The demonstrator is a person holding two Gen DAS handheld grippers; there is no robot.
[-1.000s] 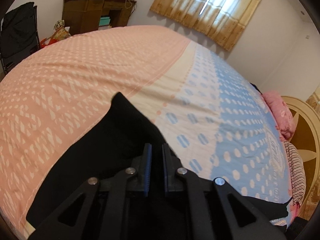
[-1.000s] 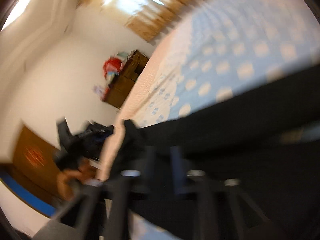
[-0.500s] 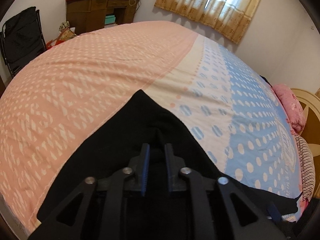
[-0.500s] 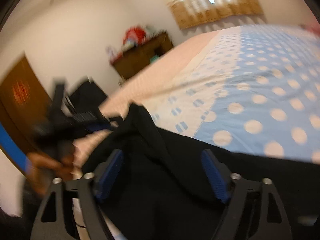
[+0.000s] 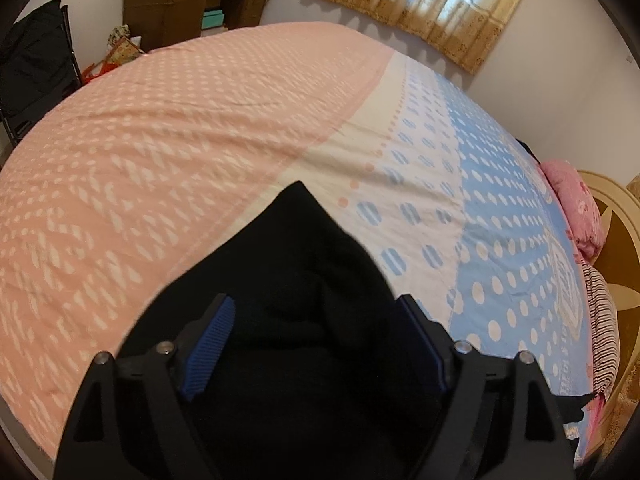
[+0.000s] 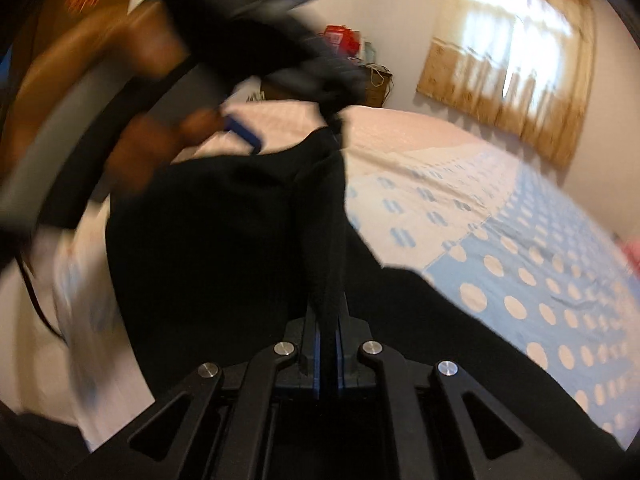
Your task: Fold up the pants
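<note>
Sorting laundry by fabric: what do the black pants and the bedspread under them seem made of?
Black pants: likely a soft, matte knit, fleece or jersey; no sheen, limp rounded folds. Bedspread: looks like thin printed woven cotton, matte, lying flat with fine creases. Neither is certain by sight.

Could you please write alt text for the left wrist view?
The left gripper, its jaws opening, stands over black pants on a bed with a pink and blue dotted cover; the pads do not press the cloth. A curtained window is behind.
</note>
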